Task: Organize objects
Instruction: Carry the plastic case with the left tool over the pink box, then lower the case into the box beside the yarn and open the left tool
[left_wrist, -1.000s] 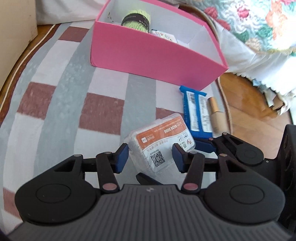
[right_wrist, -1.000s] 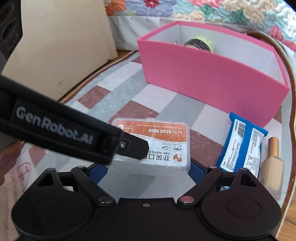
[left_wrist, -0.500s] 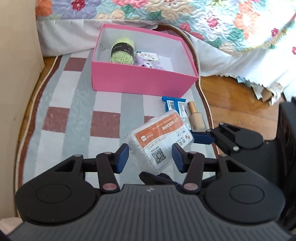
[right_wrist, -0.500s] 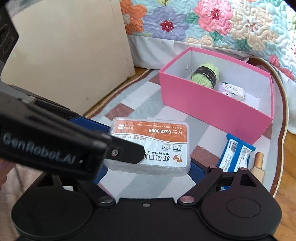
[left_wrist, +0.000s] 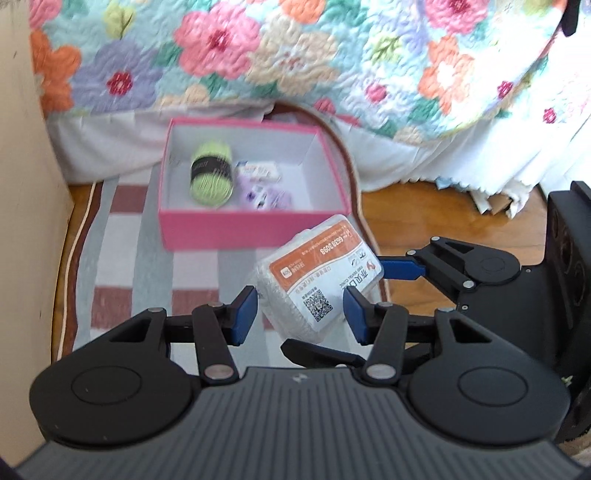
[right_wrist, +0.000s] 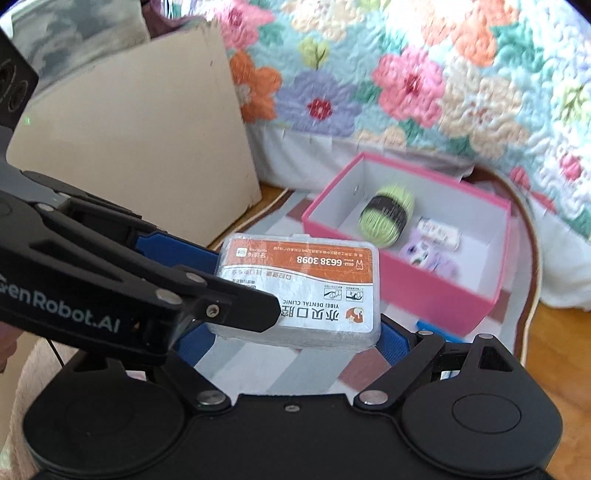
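Observation:
A clear plastic box with an orange and white label (left_wrist: 321, 273) (right_wrist: 303, 284) hangs in the air above the rug. My right gripper (right_wrist: 293, 341) is shut on it across its long side, blue pads at both ends. My left gripper (left_wrist: 299, 314) is shut on the box's near corner, one pad on each side. Beyond and below stands the open pink box (left_wrist: 251, 229) (right_wrist: 406, 288). In it lie a green yarn ball (left_wrist: 211, 173) (right_wrist: 388, 214), a small white pack (left_wrist: 258, 171) and a purple item (left_wrist: 264, 194).
A striped rug (left_wrist: 122, 258) lies under the pink box on a wood floor (left_wrist: 424, 214). A beige board (right_wrist: 129, 147) stands at the left. A bed with a floral quilt (left_wrist: 295, 55) is close behind. A blue packet (right_wrist: 436, 328) peeks out by the pink box.
Both grippers have risen together with the labelled box between them. The rug and pink box now look farther below, and the quilt fills the top of both views.

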